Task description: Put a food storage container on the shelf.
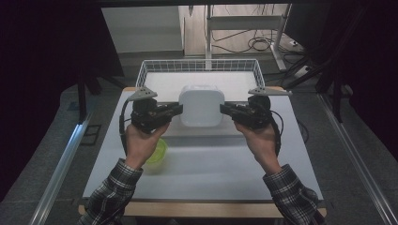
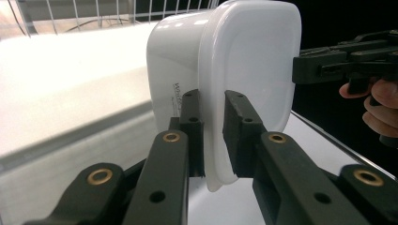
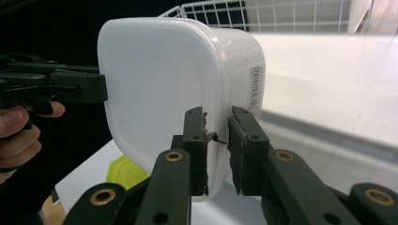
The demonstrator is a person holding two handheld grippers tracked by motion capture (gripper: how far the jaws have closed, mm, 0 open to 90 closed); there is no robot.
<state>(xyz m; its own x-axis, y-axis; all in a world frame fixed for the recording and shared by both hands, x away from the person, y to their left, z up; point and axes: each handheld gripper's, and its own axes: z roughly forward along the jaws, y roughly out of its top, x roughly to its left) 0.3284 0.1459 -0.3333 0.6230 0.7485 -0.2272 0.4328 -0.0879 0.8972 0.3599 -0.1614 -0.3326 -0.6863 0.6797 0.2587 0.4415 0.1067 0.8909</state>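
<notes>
High view: a white plastic container point(image 1: 201, 105) with rounded corners and a smooth, faintly glossy lid is held above the white table point(image 1: 211, 168), in front of a white wire basket point(image 1: 199, 65); the left gripper point(image 1: 179, 109) meets its left edge and the right gripper point(image 1: 222, 109) its right edge, each carried by a hand in a plaid sleeve. A yellow-green round object point(image 1: 158, 151) lies on the table, partly hidden under the left hand. Left gripper view: the two black jaws, jointed with brass-coloured rivets, are clamped on the projecting rim of the container point(image 2: 225, 70), one pad point(image 2: 192, 126) on the tub side, the other on the lid side; small grey lettering runs along the tub wall beside the pad, too small and too far cut off to read. The right gripper point(image 2: 296, 70) touches the far edge. Right gripper view: the jaws are likewise pinched on the rim of the container point(image 3: 159, 84), pad point(image 3: 244, 145) against the tub side. A barcode label with fine print, unreadable, is stuck on the tub wall. The left gripper point(image 3: 104, 88) meets the opposite edge, and the yellow-green round object point(image 3: 126, 172) shows below, on the table.
</notes>
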